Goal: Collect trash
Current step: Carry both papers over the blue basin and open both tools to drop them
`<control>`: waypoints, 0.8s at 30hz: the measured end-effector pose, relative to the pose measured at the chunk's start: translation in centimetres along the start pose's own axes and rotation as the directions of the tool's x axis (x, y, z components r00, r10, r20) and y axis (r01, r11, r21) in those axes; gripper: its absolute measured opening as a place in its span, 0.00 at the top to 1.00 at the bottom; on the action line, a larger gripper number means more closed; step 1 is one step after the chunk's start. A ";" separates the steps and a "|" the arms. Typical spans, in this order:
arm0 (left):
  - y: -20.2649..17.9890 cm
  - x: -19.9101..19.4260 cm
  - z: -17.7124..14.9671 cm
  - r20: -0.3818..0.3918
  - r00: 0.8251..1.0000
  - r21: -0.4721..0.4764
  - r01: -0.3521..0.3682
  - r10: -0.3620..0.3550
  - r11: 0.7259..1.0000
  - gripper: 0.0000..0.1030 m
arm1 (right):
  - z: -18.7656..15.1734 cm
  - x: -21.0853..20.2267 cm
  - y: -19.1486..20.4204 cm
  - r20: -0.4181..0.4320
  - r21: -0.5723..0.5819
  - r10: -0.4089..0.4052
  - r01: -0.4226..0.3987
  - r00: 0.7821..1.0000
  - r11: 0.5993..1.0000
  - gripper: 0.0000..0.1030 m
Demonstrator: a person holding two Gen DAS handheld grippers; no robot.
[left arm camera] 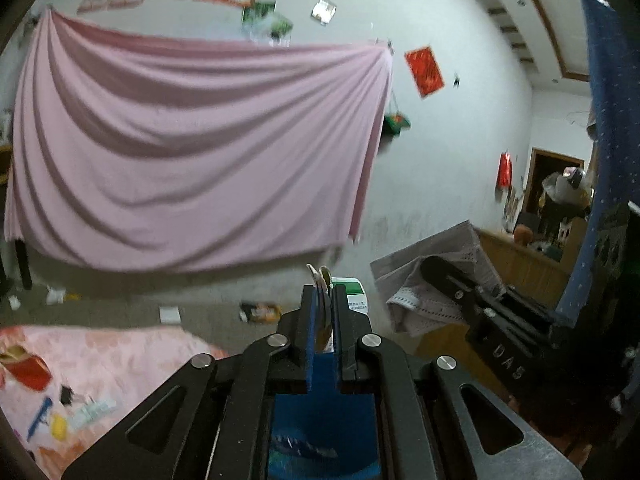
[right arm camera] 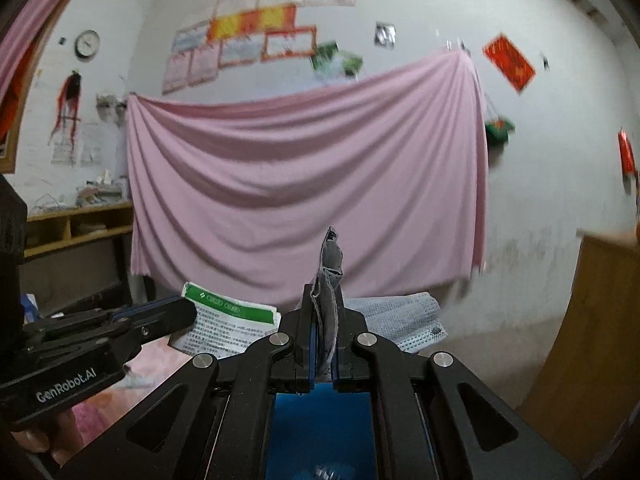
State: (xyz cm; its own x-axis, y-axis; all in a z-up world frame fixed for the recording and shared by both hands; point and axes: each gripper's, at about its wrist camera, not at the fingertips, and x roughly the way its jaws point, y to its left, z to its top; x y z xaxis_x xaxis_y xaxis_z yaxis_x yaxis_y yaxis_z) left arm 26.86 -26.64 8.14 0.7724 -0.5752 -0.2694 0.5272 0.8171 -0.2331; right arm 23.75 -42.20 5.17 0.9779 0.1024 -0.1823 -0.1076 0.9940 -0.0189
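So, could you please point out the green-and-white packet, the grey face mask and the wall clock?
green-and-white packet (right arm camera: 224, 322): right wrist view, printed front.
grey face mask (right arm camera: 400, 316): right wrist view, pleated middle.
wall clock (right arm camera: 87, 43): right wrist view, dial centre.

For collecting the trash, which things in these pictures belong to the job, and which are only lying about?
Belong to the job:
- left claw, shut on a green-and-white leaflet
- right claw, shut on a grey face mask
- wrappers on the floor

Only lying about:
- pink sheet
- wall clock
- red poster
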 end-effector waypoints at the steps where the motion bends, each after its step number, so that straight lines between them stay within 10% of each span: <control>1: 0.2 0.4 -0.2 -0.018 1.000 -0.011 0.002 -0.003 1.000 0.96 | -0.5 0.4 -0.2 -0.024 0.014 -0.001 0.001 1.000 1.000 0.96; 24: 4.3 3.4 -3.5 -0.261 0.965 -0.137 -0.059 0.021 0.989 0.74 | -5.5 4.4 -2.9 -0.317 0.157 0.034 0.017 0.948 0.987 0.89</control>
State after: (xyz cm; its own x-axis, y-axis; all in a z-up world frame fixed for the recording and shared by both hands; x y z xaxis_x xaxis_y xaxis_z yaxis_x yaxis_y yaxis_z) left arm 30.50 -25.17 2.98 0.6639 -0.5479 -0.5090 0.4275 0.8365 -0.3428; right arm 27.33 -44.84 -1.01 0.8664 0.1192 -0.4849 -0.0618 0.9892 0.1328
